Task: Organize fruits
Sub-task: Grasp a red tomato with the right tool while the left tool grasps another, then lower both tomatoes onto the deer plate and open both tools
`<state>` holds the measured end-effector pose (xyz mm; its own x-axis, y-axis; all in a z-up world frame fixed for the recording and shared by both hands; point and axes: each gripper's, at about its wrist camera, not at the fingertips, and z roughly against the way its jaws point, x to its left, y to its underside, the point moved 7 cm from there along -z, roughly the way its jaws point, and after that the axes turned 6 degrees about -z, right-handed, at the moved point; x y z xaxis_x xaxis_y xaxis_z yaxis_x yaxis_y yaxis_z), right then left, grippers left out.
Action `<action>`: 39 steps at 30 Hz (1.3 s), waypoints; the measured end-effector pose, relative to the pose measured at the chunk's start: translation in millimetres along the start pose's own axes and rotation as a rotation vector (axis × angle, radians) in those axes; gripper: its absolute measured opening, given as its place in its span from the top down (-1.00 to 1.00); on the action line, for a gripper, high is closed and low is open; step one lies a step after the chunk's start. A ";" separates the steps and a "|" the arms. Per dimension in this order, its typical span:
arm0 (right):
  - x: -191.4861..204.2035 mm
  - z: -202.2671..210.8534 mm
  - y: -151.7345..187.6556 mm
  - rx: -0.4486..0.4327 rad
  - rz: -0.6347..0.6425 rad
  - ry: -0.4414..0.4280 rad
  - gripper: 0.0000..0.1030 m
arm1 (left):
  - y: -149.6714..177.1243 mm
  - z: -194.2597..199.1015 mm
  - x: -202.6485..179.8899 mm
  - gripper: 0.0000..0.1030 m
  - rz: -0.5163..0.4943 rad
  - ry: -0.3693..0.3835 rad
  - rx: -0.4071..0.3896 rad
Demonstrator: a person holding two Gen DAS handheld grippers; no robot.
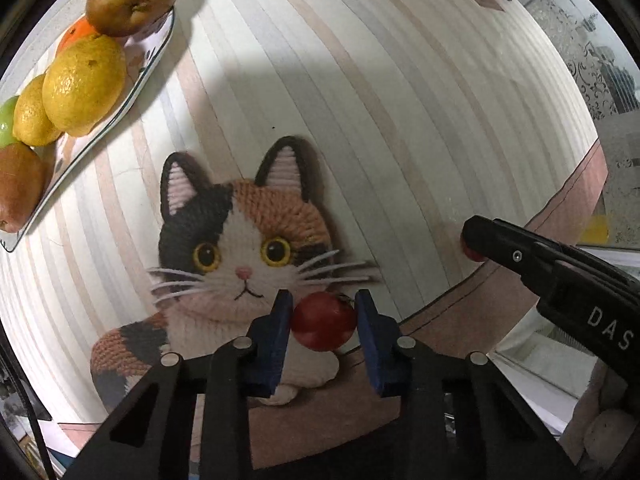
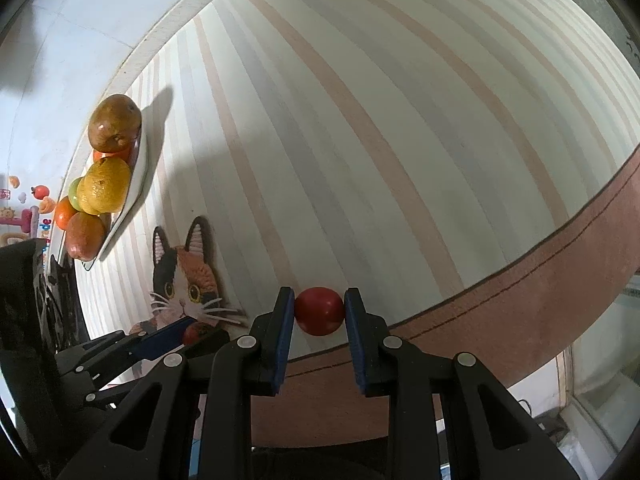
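Two small red fruits are held at once, one in each gripper, and the step in hand is judged to be carrying them to the plate [image 1: 154, 46], which already carries the pears, citrus and a green fruit. The left gripper [image 1: 323, 322] is closed on a red fruit [image 1: 323, 320] whose stem end is turned toward the right pad; the right gripper [image 2: 319, 312] is pinching a second red fruit [image 2: 320, 311] squarely between its blue pads.

For the step to be done well, the pinch should be kept light but steady (smooth, round skins are likely to slip or bruise). The plate lies far ahead and to the left of both grippers, so the left one should be taken in first and the right one held back, lest they cross. Each fruit should be lowered into a gap beside the pile, not on top, since the heap looks ready to roll.

Both grippers are held low over the striped cloth near the table edge, pointing forward. The right gripper is seen from the left wrist camera ahead and to the right, angled inward, well apart from the left one. The cat figure [image 1: 240, 256] lies just ahead of the left gripper.
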<state>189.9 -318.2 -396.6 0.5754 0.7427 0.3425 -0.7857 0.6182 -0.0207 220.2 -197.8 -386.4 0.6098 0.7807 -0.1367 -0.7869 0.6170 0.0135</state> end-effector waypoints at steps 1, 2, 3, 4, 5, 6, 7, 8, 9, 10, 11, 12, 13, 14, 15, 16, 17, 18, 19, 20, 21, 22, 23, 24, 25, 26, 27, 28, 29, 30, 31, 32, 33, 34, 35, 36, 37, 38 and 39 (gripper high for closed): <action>2.6 1.2 -0.7 -0.002 0.005 -0.002 0.46 | -0.4 0.7 2.4 0.43 0.006 0.001 -0.003; 5.0 2.0 -0.8 -0.004 0.009 -0.004 0.46 | -0.6 2.2 5.3 0.43 0.012 0.003 -0.009; 8.4 3.7 -1.4 -0.008 0.015 -0.005 0.46 | -1.0 3.9 7.0 0.43 0.019 0.005 -0.013; 11.8 5.6 -2.5 -0.014 0.022 -0.006 0.46 | -1.4 6.9 9.1 0.43 0.029 0.009 -0.023; 15.7 7.9 -3.2 -0.018 0.031 -0.008 0.46 | -0.8 10.9 14.2 0.43 0.033 0.009 -0.031; 19.9 9.8 -4.4 -0.023 0.040 -0.009 0.46 | -1.4 14.8 16.9 0.43 0.042 0.010 -0.041; 23.1 11.3 -5.5 -0.027 0.048 -0.009 0.46 | -0.6 18.8 20.5 0.43 0.051 0.015 -0.050; 28.6 13.6 -6.3 -0.032 0.059 -0.011 0.46 | -1.2 26.1 28.5 0.43 0.065 0.024 -0.064; 34.0 15.7 -7.2 -0.034 0.068 -0.015 0.46 | -1.7 32.2 32.6 0.43 0.078 0.029 -0.078; 39.4 17.7 -8.6 -0.036 0.077 -0.019 0.46 | -1.9 39.8 37.9 0.43 0.095 0.036 -0.096; 46.0 19.8 -9.4 -0.040 0.090 -0.024 0.46 | 5.1 46.1 39.9 0.43 0.108 0.041 -0.108; 53.3 21.8 -9.9 -0.043 0.103 -0.029 0.46 | 8.8 54.8 48.3 0.43 0.126 0.047 -0.125; 61.2 23.7 -9.8 -0.045 0.116 -0.035 0.46 | 10.1 62.2 55.3 0.43 0.144 0.051 -0.142; 67.7 25.2 -9.6 -0.046 0.128 -0.040 0.46 | 12.1 70.4 64.6 0.43 0.165 0.053 -0.161; 77.0 26.4 -9.0 -0.046 0.145 -0.046 0.46 | 18.1 78.8 75.2 0.43 0.188 0.057 -0.181; 86.6 27.2 -8.2 -0.045 0.160 -0.054 0.46 | 21.6 89.9 87.6 0.43 0.220 0.065 -0.204; 92.8 28.3 -7.8 -0.043 0.171 -0.059 0.46 | 25.5 95.0 95.7 0.43 0.239 0.070 -0.218; 103.8 29.0 -6.0 -0.042 0.190 -0.066 0.46 | 27.9 104.3 105.6 0.43 0.265 0.074 -0.236; 117.0 27.8 -4.6 -0.039 0.210 -0.075 0.46 | 29.9 112.5 114.3 0.43 0.290 0.078 -0.255; 126.3 26.7 -3.6 -0.036 0.224 -0.083 0.46 | 33.3 121.3 126.9 0.43 0.316 0.083 -0.275; 138.1 24.7 -2.0 -0.032 0.241 -0.092 0.46 | 32.0 130.5 137.3 0.43 0.342 0.084 -0.293; 153.6 21.6 -0.4 -0.030 0.262 -0.104 0.46 | 36.1 138.0 149.6 0.43 0.366 0.087 -0.310; 168.1 18.5 0.8 -0.032 0.286 -0.114 0.46 | 41.9 147.2 166.7 0.43 0.393 0.091 -0.331; 178.6 16.6 1.2 -0.033 0.301 -0.120 0.46 | 45.2 146.4 176.0 0.43 0.413 0.089 -0.344; 194.8 11.9 2.4 -0.034 0.325 -0.130 0.46 | 44.9 149.9 185.3 0.43 0.432 0.086 -0.356; 204.8 9.4 4.2 -0.032 0.341 -0.137 0.46 | 45.2 152.4 195.1 0.43 0.453 0.083 -0.365; 217.1 5.0 5.6 -0.030 0.361 -0.142 0.46 | 45.7 153.3 205.5 0.43 0.477 0.082 -0.372; 228.9 -0.4 6.6 -0.028 0.379 -0.144 0.46 | 43.1 152.4 213.1 0.43 0.493 0.081 -0.373; 240.6 -6.8 7.4 -0.027 0.401 -0.140 0.46 | 44.3 152.0 224.5 0.43 0.515 0.085 -0.373; 251.3 -12.9 8.3 -0.029 0.421 -0.130 0.46 | 45.1 151.6 233.7 0.43 0.534 0.090 -0.372; 259.4 -19.1 8.2 -0.028 0.439 -0.121 0.46 | 45.1 148.3 243.1 0.43 0.554 0.095 -0.369; 267.9 -27.5 7.9 -0.023 0.457 -0.110 0.46 | 45.1 142.3 250.9 0.43 0.579 0.106 -0.360; 273.6 -34.0 7.3 -0.016 0.467 -0.101 0.46 | 45.7 138.7 258.0 0.43 0.598 0.120 -0.355; 278.6 -41.7 6.8 -0.009 0.479 -0.087 0.46 | 45.6 134.6 264.6 0.43 0.618 0.135 -0.350; 282.1 -48.2 6.7 -0.004 0.491 -0.074 0.46 | 43.8 127.5 270.8 0.43 0.640 0.148 -0.340; 284.8 -53.7 5.6 -0.003 0.501 -0.060 0.46 | 42.7 122.8 276.2 0.43 0.653 0.160 -0.334; 285.6 -57.8 4.8 -0.003 0.506 -0.050 0.46 | 41.7 116.3 282.1 0.43 0.670 0.178 -0.326; 287.2 -63.2 3.6 -0.002 0.511 -0.040 0.46 | 41.7 112.7 285.2 0.43 0.681 0.185 -0.321; 287.8 -67.3 2.2 -0.003 0.514 -0.032 0.46 | 39.6 106.9 289.9 0.43 0.695 0.195 -0.312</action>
<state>369.1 -85.8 -361.3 0.1073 0.9427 0.3159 -0.9647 0.1757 -0.1964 375.9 63.6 -319.7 -0.0365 0.9279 -0.3711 -0.9896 -0.0852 -0.1156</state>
